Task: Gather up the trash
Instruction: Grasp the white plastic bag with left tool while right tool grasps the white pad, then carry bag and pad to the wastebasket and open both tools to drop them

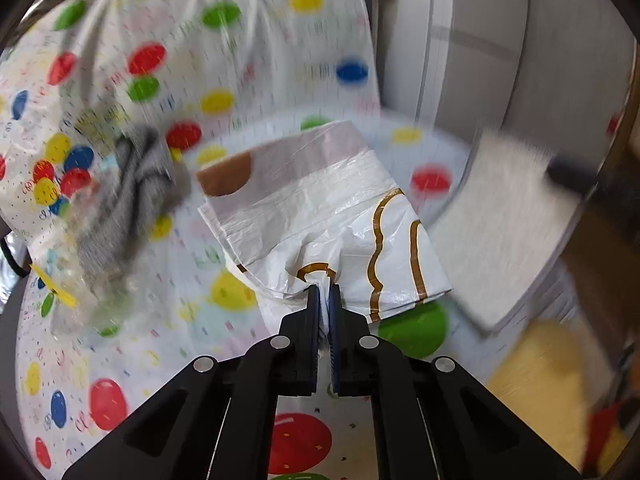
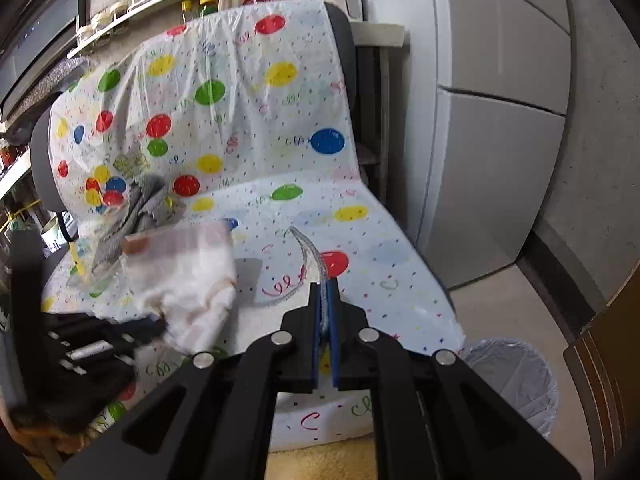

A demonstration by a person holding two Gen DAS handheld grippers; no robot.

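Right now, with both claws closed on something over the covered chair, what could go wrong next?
1. The left claw pinches only a small fold of the thin plastic bag; it may tear or slip out.
2. The grey string trails from the right claw and could snag the dotted cover.
3. The trash bin stands low beside the chair, so items may miss it.

Bag (image 1: 320, 208): white plastic, brown print, crumpled, lay flat on the chair seat (image 1: 168, 344).
String (image 2: 310, 252): grey, curved, draped on seat.
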